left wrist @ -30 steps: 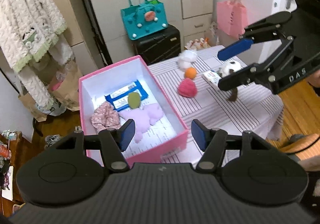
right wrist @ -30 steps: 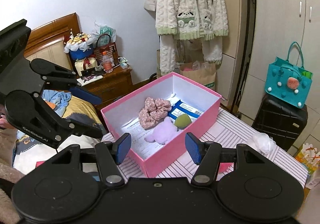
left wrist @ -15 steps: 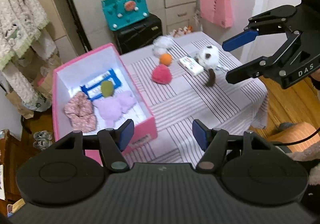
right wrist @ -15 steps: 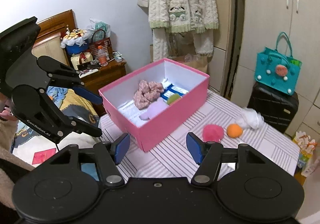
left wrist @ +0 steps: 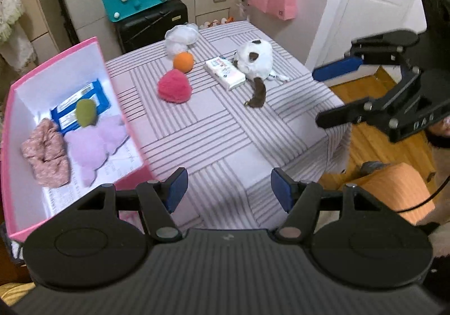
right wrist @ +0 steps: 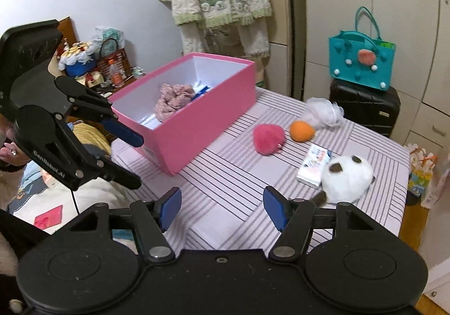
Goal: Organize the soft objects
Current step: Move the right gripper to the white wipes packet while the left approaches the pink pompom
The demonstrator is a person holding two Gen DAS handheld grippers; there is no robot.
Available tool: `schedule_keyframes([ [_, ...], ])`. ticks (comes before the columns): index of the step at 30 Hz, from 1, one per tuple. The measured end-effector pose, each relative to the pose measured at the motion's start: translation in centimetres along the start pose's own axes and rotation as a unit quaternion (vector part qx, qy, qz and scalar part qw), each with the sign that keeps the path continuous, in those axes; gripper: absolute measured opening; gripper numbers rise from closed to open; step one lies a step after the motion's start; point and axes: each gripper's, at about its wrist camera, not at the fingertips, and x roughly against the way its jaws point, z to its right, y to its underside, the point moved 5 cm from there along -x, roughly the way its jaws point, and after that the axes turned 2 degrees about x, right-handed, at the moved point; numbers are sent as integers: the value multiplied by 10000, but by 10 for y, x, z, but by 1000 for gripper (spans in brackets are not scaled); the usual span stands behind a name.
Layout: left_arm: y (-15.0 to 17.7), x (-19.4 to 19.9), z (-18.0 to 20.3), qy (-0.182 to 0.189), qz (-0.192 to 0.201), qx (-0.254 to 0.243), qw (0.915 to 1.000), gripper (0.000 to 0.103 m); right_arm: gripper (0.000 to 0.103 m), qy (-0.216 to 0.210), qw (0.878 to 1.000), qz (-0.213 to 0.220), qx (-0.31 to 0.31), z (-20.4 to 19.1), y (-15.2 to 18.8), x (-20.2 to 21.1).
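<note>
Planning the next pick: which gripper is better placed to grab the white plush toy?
Probably right. The right gripper, open and empty, hangs beside the white plush toy. The left gripper, also open, sits by the pink box, farther from it.

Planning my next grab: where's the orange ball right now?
On the striped table, the orange ball sits between the white pouf and pink fluffy ball, outside the pink box.

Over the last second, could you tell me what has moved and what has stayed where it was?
Both grippers swung away from the pink box toward the loose items on the striped table; the left gripper and right gripper remained open and empty. Nothing was picked up or released. The pink pompom, orange ball, white plush and tissue pack lie unmoved, and the box contents are unchanged.
</note>
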Motion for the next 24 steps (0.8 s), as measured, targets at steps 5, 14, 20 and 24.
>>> schedule_keyframes([
  [5, -12, -16, 1, 93, 358, 103, 9993, 64, 70, 165, 9994, 267, -125, 19, 14, -15],
  [14, -43, -49, -8, 283, 876, 460, 9947, 64, 70, 361, 9973, 576, -293, 44, 23, -62],
  [20, -57, -81, -15, 55, 908, 536, 9944, 64, 70, 842, 9931, 622, -526, 67, 28, -91],
  [24, -68, -101, -25, 98, 850, 790, 9932, 64, 70, 949, 9908, 610, -744, 80, 27, -112],
])
